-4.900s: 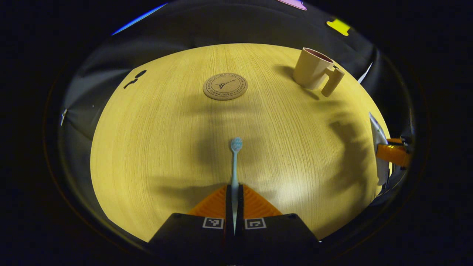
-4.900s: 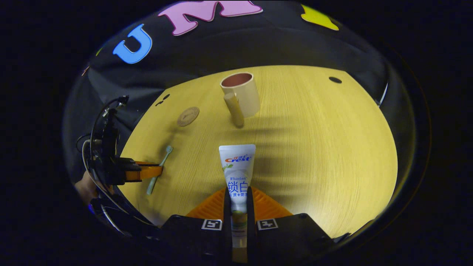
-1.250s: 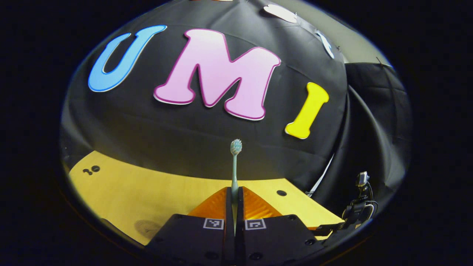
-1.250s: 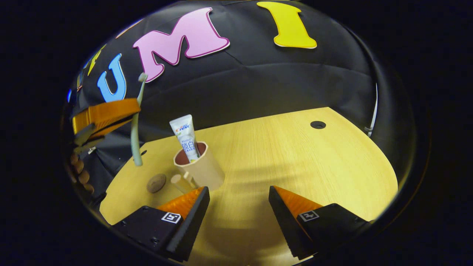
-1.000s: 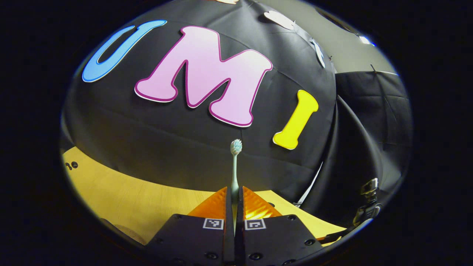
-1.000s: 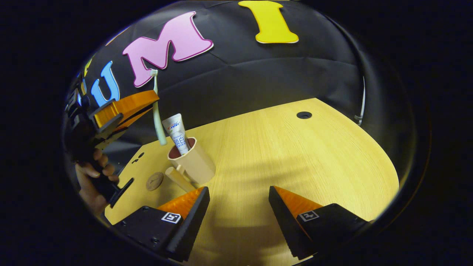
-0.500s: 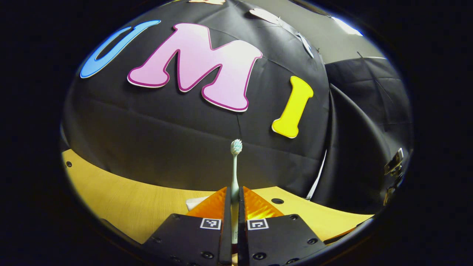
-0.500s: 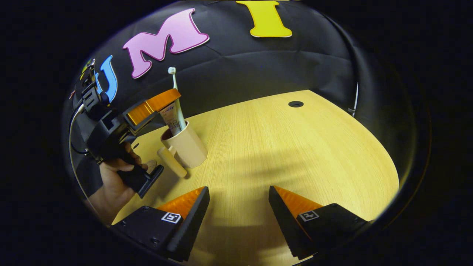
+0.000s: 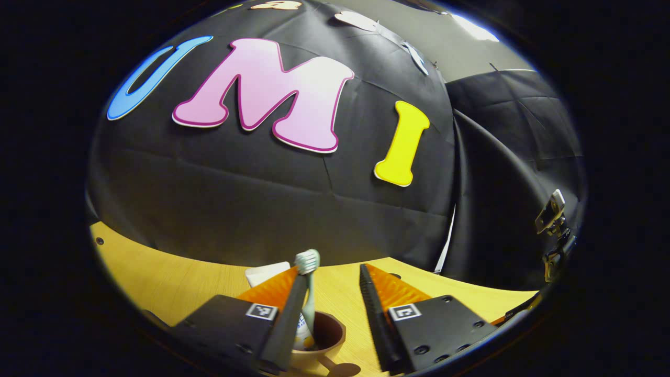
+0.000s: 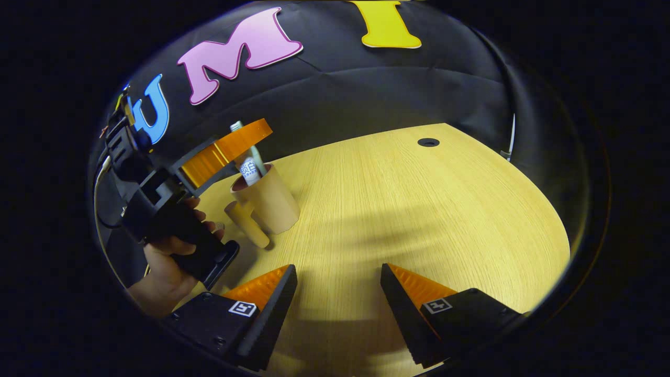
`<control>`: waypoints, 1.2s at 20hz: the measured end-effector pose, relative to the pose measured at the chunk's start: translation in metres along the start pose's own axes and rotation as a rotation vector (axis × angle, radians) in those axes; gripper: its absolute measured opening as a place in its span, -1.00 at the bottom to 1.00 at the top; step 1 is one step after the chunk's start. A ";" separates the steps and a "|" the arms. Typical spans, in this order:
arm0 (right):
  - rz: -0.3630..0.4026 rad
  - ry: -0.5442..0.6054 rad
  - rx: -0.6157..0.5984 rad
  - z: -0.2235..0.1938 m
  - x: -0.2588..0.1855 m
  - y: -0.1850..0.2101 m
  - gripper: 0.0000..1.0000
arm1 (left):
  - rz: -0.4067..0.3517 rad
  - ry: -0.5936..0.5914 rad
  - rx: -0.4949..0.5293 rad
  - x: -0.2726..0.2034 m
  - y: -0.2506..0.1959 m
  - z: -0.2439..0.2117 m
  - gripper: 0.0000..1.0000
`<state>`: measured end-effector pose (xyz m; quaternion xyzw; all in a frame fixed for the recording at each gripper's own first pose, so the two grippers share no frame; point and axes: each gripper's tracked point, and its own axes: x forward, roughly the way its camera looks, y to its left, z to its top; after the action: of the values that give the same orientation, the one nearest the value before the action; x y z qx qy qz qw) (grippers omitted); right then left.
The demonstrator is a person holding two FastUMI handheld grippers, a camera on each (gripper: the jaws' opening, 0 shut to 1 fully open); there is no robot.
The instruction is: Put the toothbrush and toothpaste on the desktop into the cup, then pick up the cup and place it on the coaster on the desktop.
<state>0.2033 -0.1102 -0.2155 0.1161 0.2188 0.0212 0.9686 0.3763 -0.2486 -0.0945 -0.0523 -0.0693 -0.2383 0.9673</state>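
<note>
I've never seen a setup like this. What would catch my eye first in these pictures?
Probably the beige cup at the left of the wooden table in the right gripper view, with a toothbrush and toothpaste tube standing in it. The left gripper hovers open right over it, held by a hand. Nearer the camera, the right gripper is open too, holding nothing.

both tools (image 9: 327, 293) (image 10: 339, 293) spread apart
</note>
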 end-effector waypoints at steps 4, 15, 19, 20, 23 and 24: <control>-0.011 -0.016 -0.001 0.015 0.004 0.001 0.97 | 0.036 -0.002 0.022 -0.017 0.007 0.016 0.99; 0.014 -0.070 -0.052 0.080 0.013 0.045 0.96 | 0.223 0.099 0.022 -0.114 0.054 0.044 0.99; 0.057 -0.034 -0.076 0.104 0.021 0.079 0.95 | 0.302 0.137 0.010 -0.164 0.068 0.058 0.96; 0.065 -0.015 -0.078 0.108 0.023 0.086 0.95 | 0.322 0.149 0.008 -0.176 0.072 0.060 0.96; 0.085 0.069 -0.083 0.105 0.032 0.105 0.95 | 0.379 0.168 -0.005 -0.207 0.089 0.068 0.96; 0.088 0.104 -0.080 0.101 0.034 0.110 0.95 | 0.401 0.171 -0.005 -0.217 0.095 0.071 0.96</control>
<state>0.2786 -0.0220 -0.1159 0.0853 0.2626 0.0784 0.9579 0.2231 -0.0574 -0.0658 -0.0469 0.0252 -0.0446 0.9976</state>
